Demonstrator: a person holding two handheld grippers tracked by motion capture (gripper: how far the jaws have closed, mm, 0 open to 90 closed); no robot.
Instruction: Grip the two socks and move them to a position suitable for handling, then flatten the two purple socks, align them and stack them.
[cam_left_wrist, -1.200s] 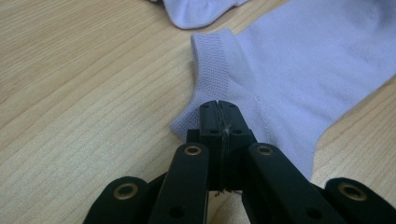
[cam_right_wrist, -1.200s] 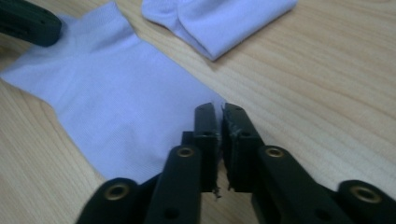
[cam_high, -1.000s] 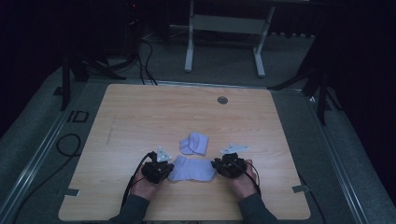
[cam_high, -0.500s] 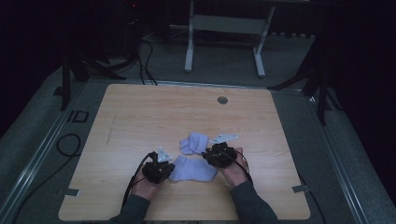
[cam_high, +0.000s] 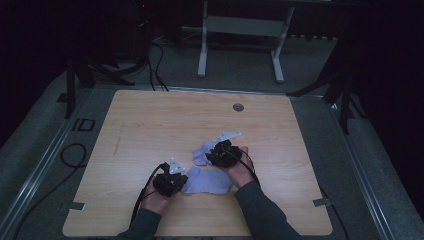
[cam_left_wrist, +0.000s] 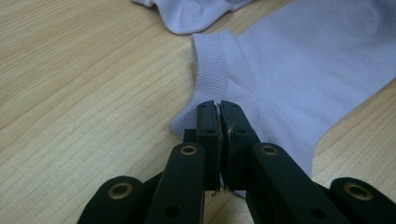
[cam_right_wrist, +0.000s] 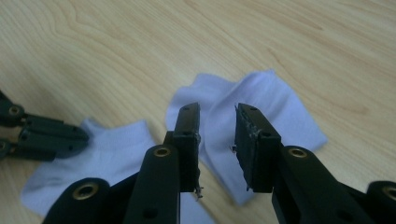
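Right gripper view: right gripper (cam_right_wrist: 217, 135), jaws parted, hovers directly above the far sock (cam_right_wrist: 254, 100); left gripper (cam_left_wrist: 218, 116) pinches the near sock (cam_left_wrist: 299, 70) cuff.

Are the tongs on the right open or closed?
Open. In the right gripper view the right tongs show a clear gap between the two jaws, hovering over the farther sock with nothing between them.
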